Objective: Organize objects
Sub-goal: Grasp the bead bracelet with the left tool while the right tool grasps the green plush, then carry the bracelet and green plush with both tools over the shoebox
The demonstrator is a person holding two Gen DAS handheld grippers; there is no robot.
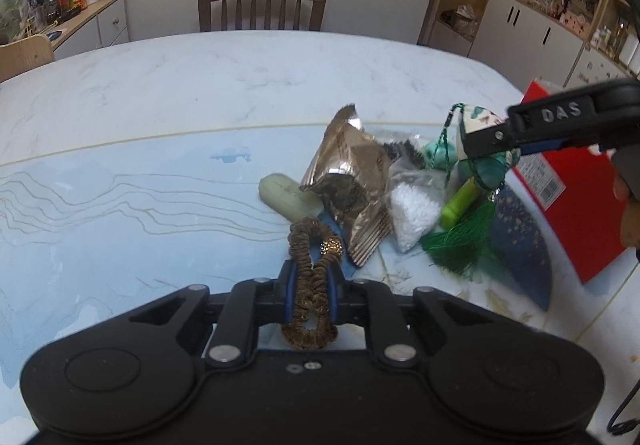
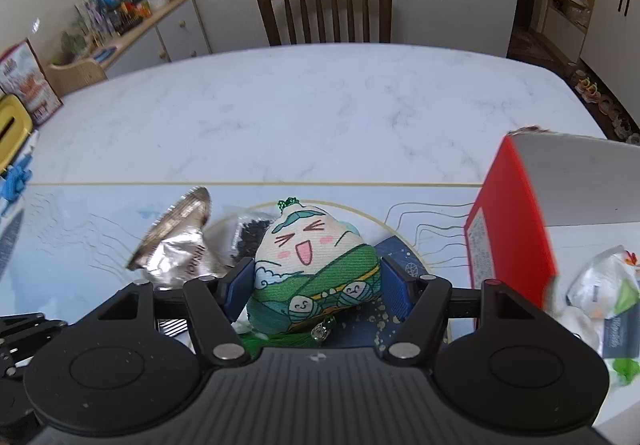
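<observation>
Pinching a brown hair scrunchie in my left gripper, right gripper clamped on plush sachet above the table's near-right clutter, green tassel half-hidden, red box cut off.

"DAS" on R gripper finger

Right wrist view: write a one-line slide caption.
Right gripper clamps a smiling plush charm above the table, beside a red box.

A home dining room: marble table, wooden chair, cluttered sideboard.
</observation>
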